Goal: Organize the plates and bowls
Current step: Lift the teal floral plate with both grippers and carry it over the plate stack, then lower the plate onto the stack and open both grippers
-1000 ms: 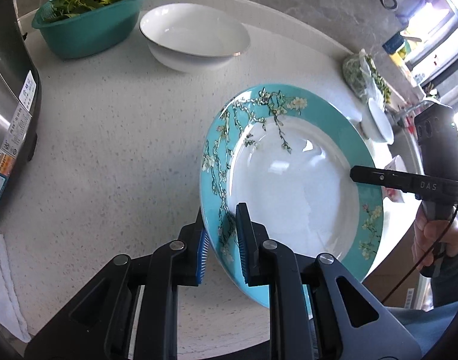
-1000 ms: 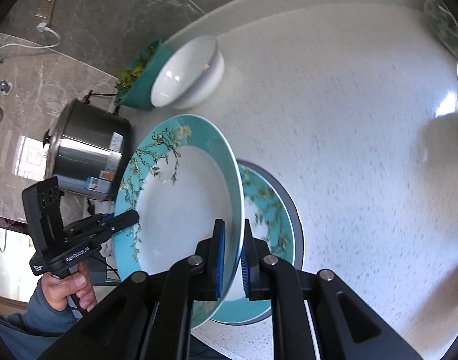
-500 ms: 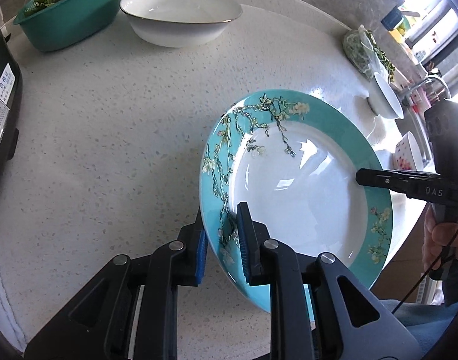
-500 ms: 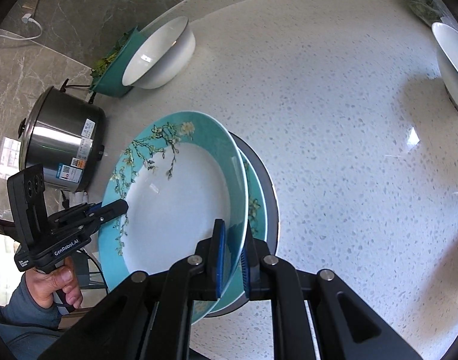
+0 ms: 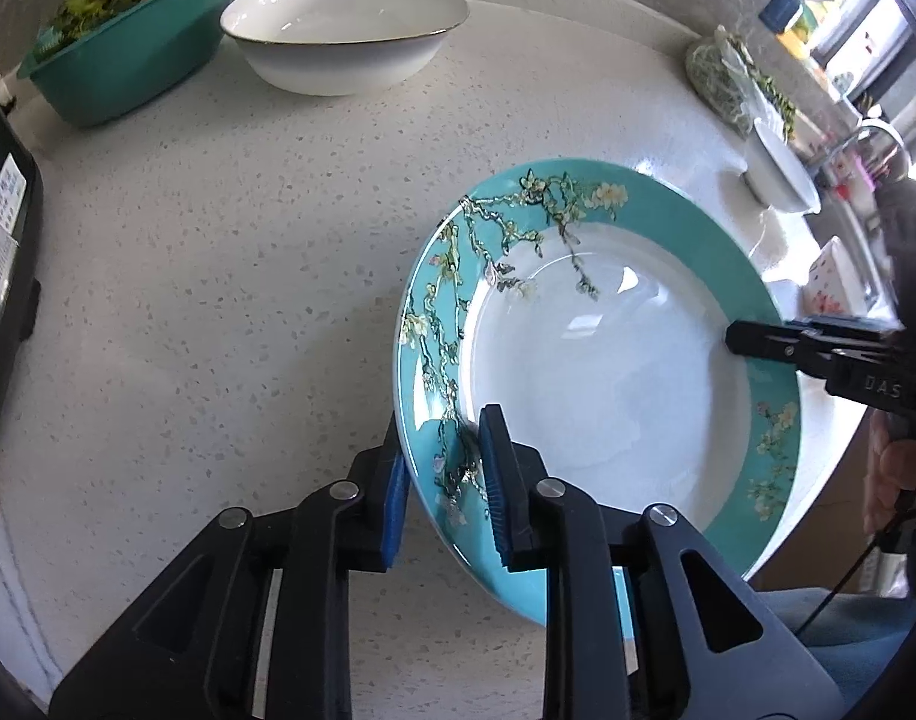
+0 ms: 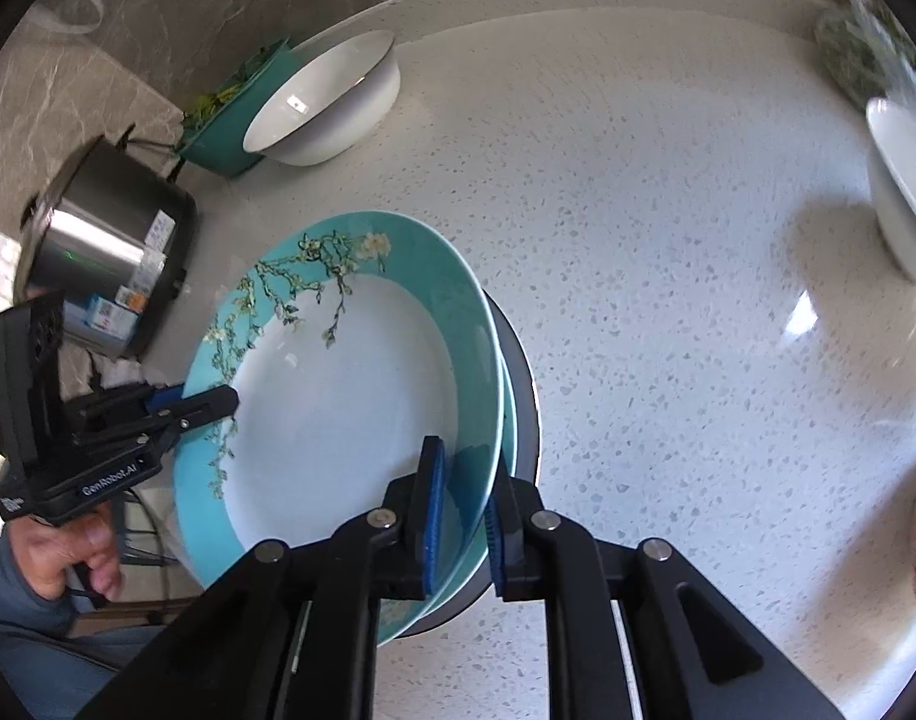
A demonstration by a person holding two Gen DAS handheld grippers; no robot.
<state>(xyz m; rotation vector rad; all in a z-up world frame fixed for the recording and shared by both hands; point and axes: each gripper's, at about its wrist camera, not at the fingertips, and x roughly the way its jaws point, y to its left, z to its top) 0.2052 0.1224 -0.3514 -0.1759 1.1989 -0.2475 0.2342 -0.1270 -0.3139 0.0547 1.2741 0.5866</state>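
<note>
A teal plate with a blossom pattern is held by both grippers at opposite rims. It leans over a second teal plate that lies on a dark plate. My left gripper has the near-left rim between its pads; its jaws are opening, and the pads look still in touch with the rim. My right gripper is shut on the opposite rim, just above the stack. A large white bowl stands at the back of the counter.
A teal basket of greens sits beside the white bowl, and a steel rice cooker stands at the left. A small white bowl, a bag of greens and a patterned cup stand at the right. A person's hands grip both handles by the counter's front edge.
Both grippers have sunk with the teal plate, bringing it down close onto the stacked plates. The pads of both grippers stand slightly wider apart than before.
</note>
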